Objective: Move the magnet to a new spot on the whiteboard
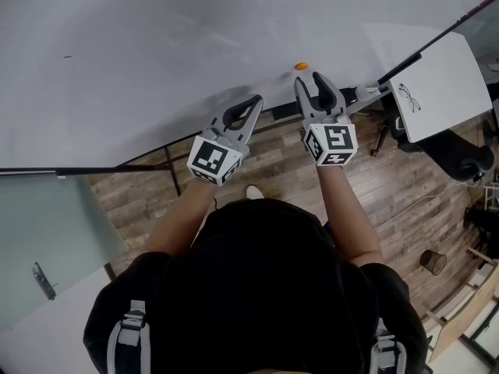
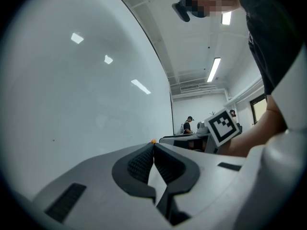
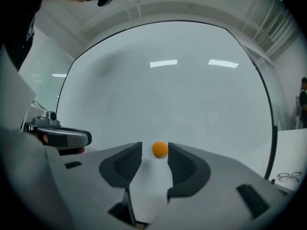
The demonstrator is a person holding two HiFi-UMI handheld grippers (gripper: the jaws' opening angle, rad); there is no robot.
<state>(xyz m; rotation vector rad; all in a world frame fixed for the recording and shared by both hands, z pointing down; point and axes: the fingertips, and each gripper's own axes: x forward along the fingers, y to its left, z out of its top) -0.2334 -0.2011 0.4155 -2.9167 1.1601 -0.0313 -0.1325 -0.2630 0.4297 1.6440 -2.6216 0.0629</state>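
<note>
A small orange magnet (image 1: 301, 66) sticks to the big whiteboard (image 1: 140, 61). My right gripper (image 1: 309, 79) points at the board with its jaws open, and the tips stop just short of the magnet. In the right gripper view the magnet (image 3: 159, 149) shows in the gap of the right gripper (image 3: 154, 146), with neither pad pressing on it. My left gripper (image 1: 256, 99) hovers near the board to the left, shut with nothing in it. In the left gripper view, the left gripper (image 2: 153, 146) has its pads together, and the magnet (image 2: 153, 141) peeks just over them.
A smaller white panel (image 1: 437, 80) with a glasses sketch leans at the right, and a black pole (image 1: 440, 33) runs above it. An office chair (image 1: 464, 160) and a small bin (image 1: 433, 261) stand on the wood floor. A glass door (image 1: 47, 240) is at the lower left.
</note>
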